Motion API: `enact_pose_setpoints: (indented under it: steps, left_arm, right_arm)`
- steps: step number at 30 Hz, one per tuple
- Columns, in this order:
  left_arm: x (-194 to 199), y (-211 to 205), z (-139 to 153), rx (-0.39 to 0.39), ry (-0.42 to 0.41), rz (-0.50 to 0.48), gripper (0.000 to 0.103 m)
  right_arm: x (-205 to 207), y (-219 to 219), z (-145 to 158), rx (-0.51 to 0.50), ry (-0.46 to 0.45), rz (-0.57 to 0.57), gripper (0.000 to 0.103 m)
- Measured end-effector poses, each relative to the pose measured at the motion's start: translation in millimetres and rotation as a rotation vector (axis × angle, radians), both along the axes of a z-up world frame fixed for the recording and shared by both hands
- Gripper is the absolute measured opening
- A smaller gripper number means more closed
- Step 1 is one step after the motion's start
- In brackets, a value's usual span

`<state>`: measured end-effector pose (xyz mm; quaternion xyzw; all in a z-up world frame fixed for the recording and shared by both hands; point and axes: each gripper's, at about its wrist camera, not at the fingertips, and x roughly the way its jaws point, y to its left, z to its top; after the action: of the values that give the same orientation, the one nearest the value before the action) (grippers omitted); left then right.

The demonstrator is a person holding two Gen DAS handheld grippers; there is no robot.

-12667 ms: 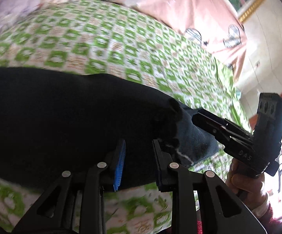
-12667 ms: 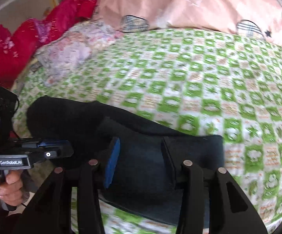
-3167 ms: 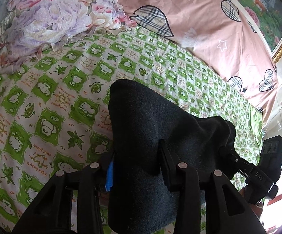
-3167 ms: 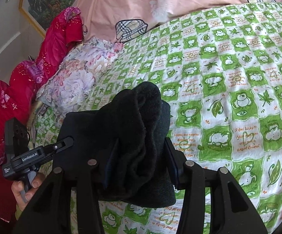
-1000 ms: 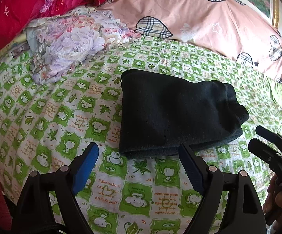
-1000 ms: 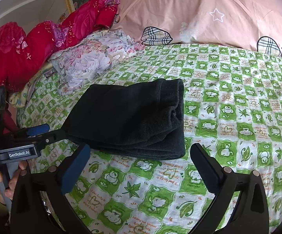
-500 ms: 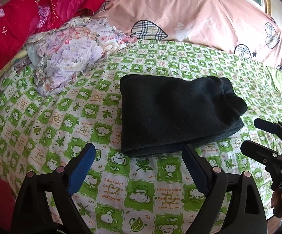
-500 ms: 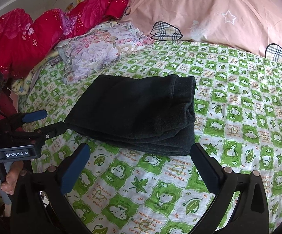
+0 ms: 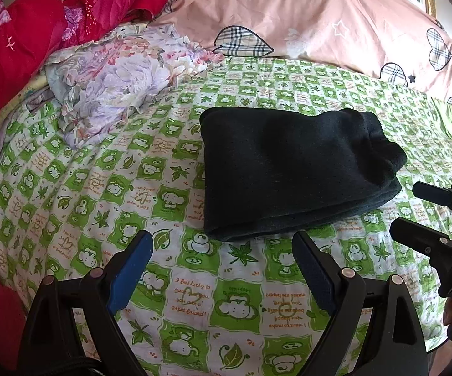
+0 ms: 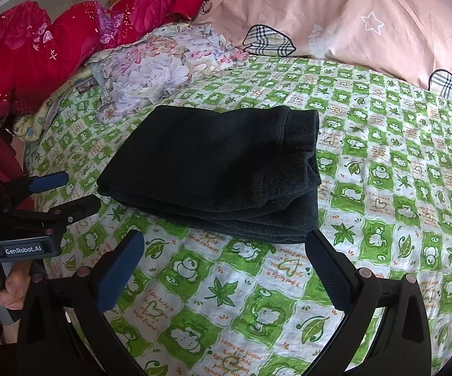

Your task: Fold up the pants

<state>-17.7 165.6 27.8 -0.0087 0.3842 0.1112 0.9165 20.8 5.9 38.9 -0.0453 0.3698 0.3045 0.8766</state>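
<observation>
The folded black fleece pants (image 9: pixel 291 169) are looking matt and fuzzy, lying on a thin, smooth green-and-white printed cotton bedsheet (image 9: pixel 194 307). The black plastic left claw (image 9: pixel 223 269) and the black plastic right claw (image 10: pixel 226 266) are showing a dull finish, with blue ribbed rubbery pads (image 9: pixel 130 269) and small shiny metal rivets.

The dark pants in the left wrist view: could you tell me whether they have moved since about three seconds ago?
Yes. The dark pants then hung between the left gripper jaws; now they lie folded on the green checked sheet, beyond the open jaws.
</observation>
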Motion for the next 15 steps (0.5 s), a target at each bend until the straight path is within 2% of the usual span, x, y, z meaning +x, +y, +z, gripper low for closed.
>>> enact_pose_setpoints:
  steps: [15]
  left_arm:
    - [-4.6,2.8,-1.3,0.004,-0.034,0.007,0.092]
  right_arm:
    - [-1.0,9.1,-3.3,-0.01,-0.042,0.022,0.103]
